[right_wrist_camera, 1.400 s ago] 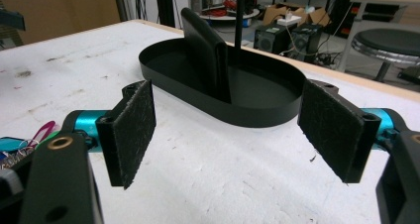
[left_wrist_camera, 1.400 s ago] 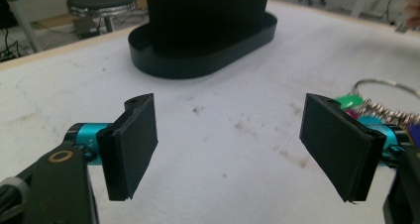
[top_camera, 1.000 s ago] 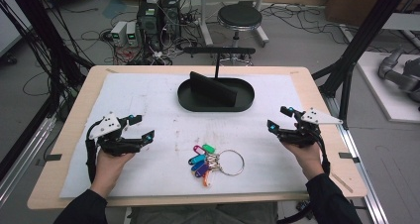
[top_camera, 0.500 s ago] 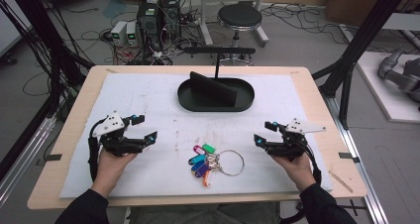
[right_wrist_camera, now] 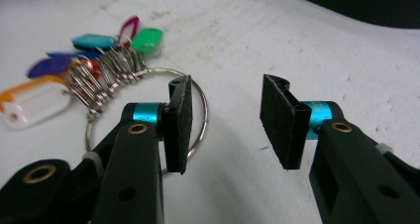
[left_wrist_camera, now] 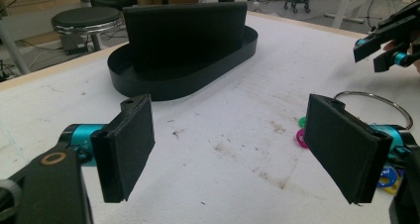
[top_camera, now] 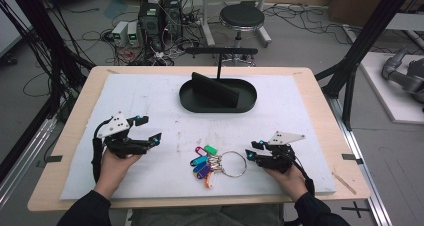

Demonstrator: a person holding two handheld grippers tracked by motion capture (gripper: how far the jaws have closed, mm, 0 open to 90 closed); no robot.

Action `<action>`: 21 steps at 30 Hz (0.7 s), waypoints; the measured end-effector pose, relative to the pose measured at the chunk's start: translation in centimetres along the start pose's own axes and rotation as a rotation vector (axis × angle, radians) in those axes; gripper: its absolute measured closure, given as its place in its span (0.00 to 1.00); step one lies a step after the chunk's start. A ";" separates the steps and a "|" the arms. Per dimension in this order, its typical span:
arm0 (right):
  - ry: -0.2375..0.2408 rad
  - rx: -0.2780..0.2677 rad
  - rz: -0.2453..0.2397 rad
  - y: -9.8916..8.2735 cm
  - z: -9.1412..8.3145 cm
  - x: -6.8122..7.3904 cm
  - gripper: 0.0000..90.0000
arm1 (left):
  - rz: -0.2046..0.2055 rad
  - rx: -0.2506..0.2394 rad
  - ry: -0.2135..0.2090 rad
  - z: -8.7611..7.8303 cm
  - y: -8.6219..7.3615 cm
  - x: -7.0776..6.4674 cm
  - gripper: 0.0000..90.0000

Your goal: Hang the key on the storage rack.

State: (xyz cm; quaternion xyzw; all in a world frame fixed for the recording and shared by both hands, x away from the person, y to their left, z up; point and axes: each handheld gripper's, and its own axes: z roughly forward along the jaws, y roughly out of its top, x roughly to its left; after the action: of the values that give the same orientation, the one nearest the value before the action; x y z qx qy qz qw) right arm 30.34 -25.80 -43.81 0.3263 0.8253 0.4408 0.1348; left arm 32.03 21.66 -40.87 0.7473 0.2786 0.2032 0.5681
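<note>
The room around the table is a cluttered workshop: a grey floor (top_camera: 310,46) strewn with black cables, black metal frame posts (top_camera: 365,41) rising at both sides, a round black stool (top_camera: 242,17) behind the far edge, and a stack of computer boxes (top_camera: 159,13) to its left.

The table (top_camera: 320,101) itself is pale wood, and nearly all of its top is covered by a white mat (top_camera: 150,101), scuffed and speckled with brownish marks near the middle.

Toward the far side of the mat sits a black oval tray (top_camera: 218,97) with an upright black panel standing in it.

A person's two forearms in dark sleeves come in from the near edge. The left gripper (top_camera: 145,130) is held over the left part of the mat, well apart from everything else, its jaws spread wide with nothing between them. The right gripper (top_camera: 254,152) sits low at the right, jaws parted and empty, its tips just beside the big metal ring.

The key ring (top_camera: 234,164) lies flat on the mat near the front edge, between the two grippers. A bunch of small colored tags (top_camera: 204,162), green, blue, purple, orange and pink, fans out from its left side.
</note>
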 end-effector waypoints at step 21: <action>-0.015 0.178 -0.065 0.4 2.5 1.4 0.83 | 0.003 -0.002 0.018 -0.3 -0.1 -0.2 0.22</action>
State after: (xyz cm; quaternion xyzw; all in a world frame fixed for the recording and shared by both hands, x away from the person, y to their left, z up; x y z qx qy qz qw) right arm 30.73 -23.13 -44.88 0.3134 0.8703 0.3586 0.1256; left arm 31.68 21.74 -40.94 0.7453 0.2822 0.2109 0.5660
